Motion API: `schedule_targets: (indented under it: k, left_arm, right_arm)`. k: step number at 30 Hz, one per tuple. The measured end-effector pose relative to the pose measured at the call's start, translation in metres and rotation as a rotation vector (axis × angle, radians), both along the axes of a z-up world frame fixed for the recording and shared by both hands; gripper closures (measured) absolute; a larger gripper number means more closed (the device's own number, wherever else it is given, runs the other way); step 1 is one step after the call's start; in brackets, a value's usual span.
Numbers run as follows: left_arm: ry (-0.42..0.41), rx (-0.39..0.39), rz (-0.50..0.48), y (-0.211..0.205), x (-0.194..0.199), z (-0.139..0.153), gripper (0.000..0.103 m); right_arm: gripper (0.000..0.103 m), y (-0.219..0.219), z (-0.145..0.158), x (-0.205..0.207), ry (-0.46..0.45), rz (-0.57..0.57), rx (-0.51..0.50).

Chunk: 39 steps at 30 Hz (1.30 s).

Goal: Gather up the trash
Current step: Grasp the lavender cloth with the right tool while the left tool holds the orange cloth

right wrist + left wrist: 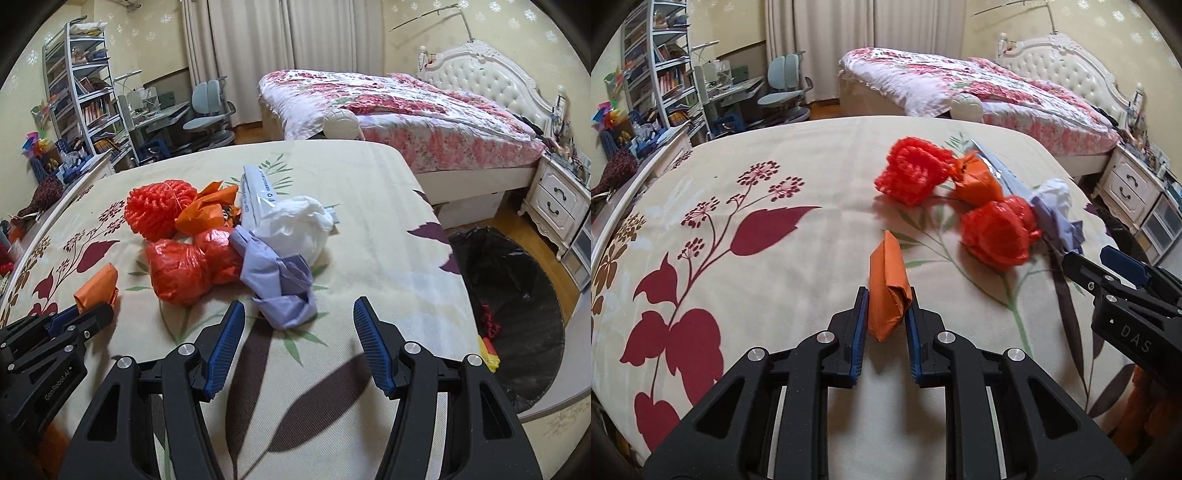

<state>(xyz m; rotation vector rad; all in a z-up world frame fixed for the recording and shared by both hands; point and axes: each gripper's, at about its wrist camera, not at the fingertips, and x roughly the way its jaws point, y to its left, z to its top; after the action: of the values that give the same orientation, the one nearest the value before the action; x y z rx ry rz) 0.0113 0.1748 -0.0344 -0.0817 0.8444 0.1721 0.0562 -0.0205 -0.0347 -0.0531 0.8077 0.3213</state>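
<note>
My left gripper [886, 295] is shut on a folded orange paper wrapper [888, 284], seen too in the right wrist view as the orange wrapper [98, 282]. Beyond it on the bedspread lie a red foam net [912, 173], an orange crumpled paper [979, 181], a red plastic bag [995, 232] and a lilac cloth wad [1060, 221]. My right gripper [299, 314] stands open just short of the lilac wad [280, 284], nothing between its pads. A white plastic bag [295, 225] and a long white packet [255, 195] lie behind.
The bedspread [332, 177] with its leaf print covers the surface. A black trash bag [517, 295] lies open on the floor to the right, with red and yellow scraps inside. A second bed [406, 110], nightstand [554, 199], desk chair [207, 114] and bookshelf [81, 92] stand behind.
</note>
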Motion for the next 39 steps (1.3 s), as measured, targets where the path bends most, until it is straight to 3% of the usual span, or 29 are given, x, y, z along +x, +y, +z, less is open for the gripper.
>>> schedule_targets:
  k: [4, 6, 8, 29, 39]
  left_arm:
    - [0.002, -0.002, 0.012, 0.007, 0.002, 0.0, 0.084]
    - [0.002, -0.004, 0.013, 0.008, 0.003, -0.001, 0.084]
    - [0.002, -0.004, 0.012, 0.008, 0.003, -0.002, 0.084]
    - [-0.036, -0.017, 0.014, 0.009, -0.01, 0.008, 0.084]
    - [-0.065, -0.014, -0.049, -0.023, -0.006, 0.019, 0.084]
  right_arm:
    - [0.044, 0.007, -0.001, 0.007, 0.009, 0.004, -0.012]
    - [0.059, 0.01, -0.003, 0.009, 0.02, 0.005, -0.022]
    - [0.065, 0.012, -0.005, 0.01, 0.033, 0.012, -0.028]
    - [0.066, -0.024, 0.011, -0.019, -0.021, -0.047, -0.001]
    - [0.066, -0.051, 0.02, -0.02, -0.054, -0.105, 0.008]
